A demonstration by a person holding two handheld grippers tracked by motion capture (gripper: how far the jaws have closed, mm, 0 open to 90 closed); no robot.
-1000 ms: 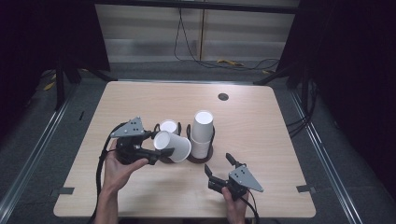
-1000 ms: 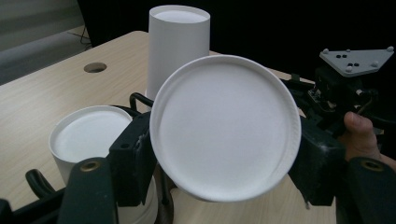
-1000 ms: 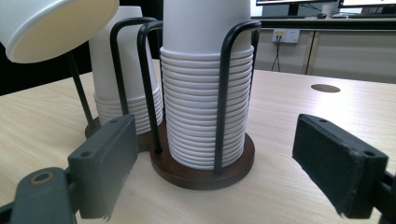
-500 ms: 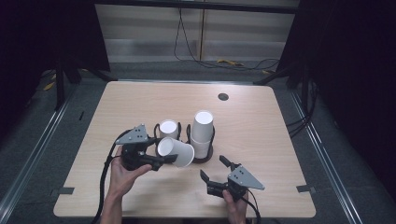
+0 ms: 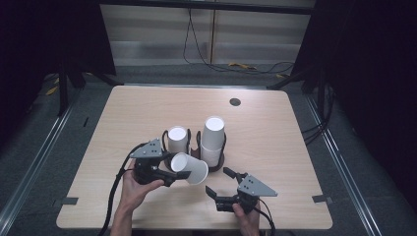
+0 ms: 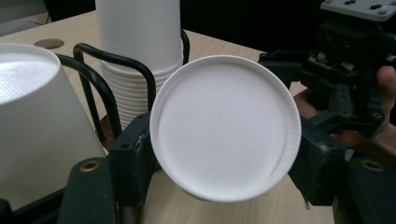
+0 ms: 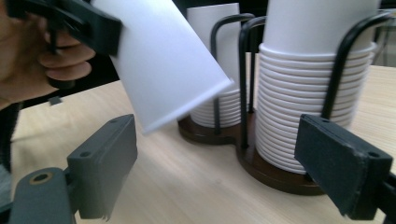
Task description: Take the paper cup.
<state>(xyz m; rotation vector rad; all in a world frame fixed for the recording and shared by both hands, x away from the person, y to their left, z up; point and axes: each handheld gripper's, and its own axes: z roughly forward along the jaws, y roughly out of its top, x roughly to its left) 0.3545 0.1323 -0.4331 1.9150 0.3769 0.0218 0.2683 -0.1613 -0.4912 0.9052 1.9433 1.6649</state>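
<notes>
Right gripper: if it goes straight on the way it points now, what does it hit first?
Probably the single cup held by the left gripper; it hangs tilted just ahead of the right gripper and its open jaws. Behind it stands the taller cup stack in its black holder. Depth is uncertain.

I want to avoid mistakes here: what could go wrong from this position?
1. The left gripper clamps the thin paper cup by its sides; it may crush or slip.
2. The cup hangs close to the cup holder and its stacks, so it may bump them.
3. The open right gripper waits nearby; the two may collide.
</notes>
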